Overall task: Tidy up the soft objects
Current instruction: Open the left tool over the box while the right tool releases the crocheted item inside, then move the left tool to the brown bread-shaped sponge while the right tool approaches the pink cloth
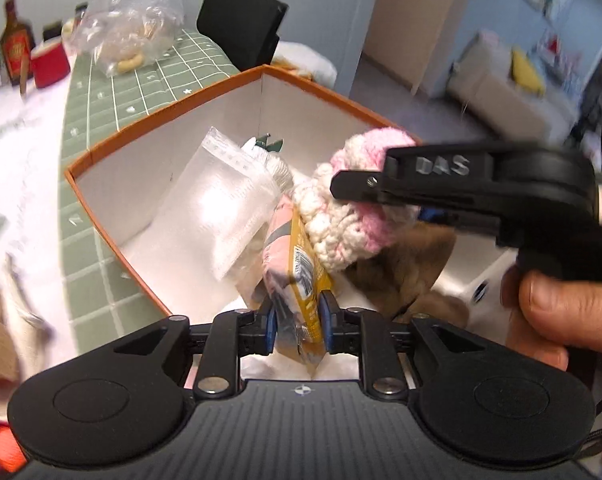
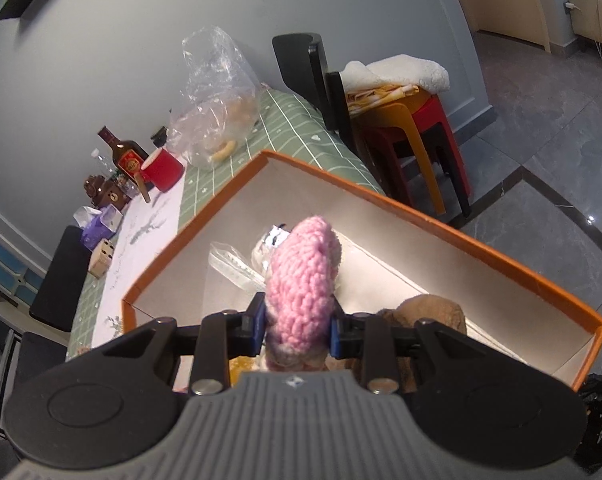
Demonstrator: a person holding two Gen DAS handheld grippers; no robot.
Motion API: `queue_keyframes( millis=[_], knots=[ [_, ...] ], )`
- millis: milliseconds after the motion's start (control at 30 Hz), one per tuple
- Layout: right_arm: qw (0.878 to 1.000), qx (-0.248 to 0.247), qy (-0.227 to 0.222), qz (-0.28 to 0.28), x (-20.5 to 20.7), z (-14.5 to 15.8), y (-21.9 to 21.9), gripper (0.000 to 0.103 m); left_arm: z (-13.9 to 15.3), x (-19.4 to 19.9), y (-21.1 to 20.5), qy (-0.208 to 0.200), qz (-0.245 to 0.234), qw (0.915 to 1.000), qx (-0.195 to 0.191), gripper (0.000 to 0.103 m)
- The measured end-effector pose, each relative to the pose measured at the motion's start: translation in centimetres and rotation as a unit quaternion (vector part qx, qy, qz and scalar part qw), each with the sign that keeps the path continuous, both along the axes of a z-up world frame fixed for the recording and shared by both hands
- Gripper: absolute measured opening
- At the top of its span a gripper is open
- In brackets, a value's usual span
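An orange-rimmed white box point(image 1: 173, 108) point(image 2: 421, 216) stands on the table below both grippers. My left gripper point(image 1: 299, 320) is shut on a yellow and pink packet point(image 1: 301, 276) that points down into the box. My right gripper point(image 2: 297, 326) is shut on a pink and white crocheted piece point(image 2: 301, 280). In the left wrist view that crocheted piece point(image 1: 341, 228) hangs over the box, with the right gripper point(image 1: 341, 189) coming in from the right in a person's hand point(image 1: 561, 312). A clear plastic pouch point(image 1: 225, 200) point(image 2: 237, 268) and a brown plush point(image 1: 405, 264) point(image 2: 429, 312) lie inside the box.
Beyond the box on the green checked tablecloth point(image 1: 153, 72) are a crumpled clear bag with bread point(image 2: 217, 96), a red cup point(image 2: 163, 168) and a brown bottle point(image 2: 125, 152). A black chair back point(image 2: 301, 68) and stacked stools point(image 2: 413, 128) stand past the table's far edge.
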State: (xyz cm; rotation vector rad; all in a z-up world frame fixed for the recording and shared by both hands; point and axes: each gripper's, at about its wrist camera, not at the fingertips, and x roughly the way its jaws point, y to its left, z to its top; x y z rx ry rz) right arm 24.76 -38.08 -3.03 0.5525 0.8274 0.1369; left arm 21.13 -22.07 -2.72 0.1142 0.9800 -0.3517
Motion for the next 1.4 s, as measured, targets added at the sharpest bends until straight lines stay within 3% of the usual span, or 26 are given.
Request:
queue_keyframes(
  millis=[67, 167, 200, 433, 567, 700, 1400],
  knots=[
    [1.000, -0.013, 0.007, -0.002, 0.1, 0.0, 0.1, 0.039, 0.4, -0.6, -0.9, -0.027, -0.013, 0.9983, 0.049, 0.040],
    [0.998, -0.061, -0.011, -0.005, -0.2, 0.7, 0.4, 0.058, 0.9, -1.4, -1.2, -0.066, -0.013, 0.9919, 0.108, 0.060],
    [0.997, -0.077, -0.022, -0.008, -0.4, 1.1, 0.4, 0.064, 1.1, -1.5, -1.0, -0.074, -0.007, 0.9905, 0.116, 0.061],
    [0.996, -0.075, -0.051, -0.019, -1.5, 2.6, -0.7, 0.064, 4.1, -1.7, 1.9, -0.118, 0.046, 0.9869, 0.099, 0.066],
    [0.995, -0.086, -0.056, -0.009, -2.0, 2.9, -0.3, 0.064, 5.6, -1.6, 2.9, -0.131, 0.054, 0.9848, 0.100, 0.075],
    [0.992, -0.107, -0.067, 0.004, -2.8, 3.8, 0.8, 0.064, 6.4, -1.4, 4.5, -0.142, 0.052, 0.9817, 0.115, 0.077],
    [0.973, -0.168, -0.133, 0.090, -7.0, 7.4, 8.0, 0.065, 9.0, -3.3, 20.1, -0.120, 0.137, 0.9714, 0.152, 0.079]
  ],
)
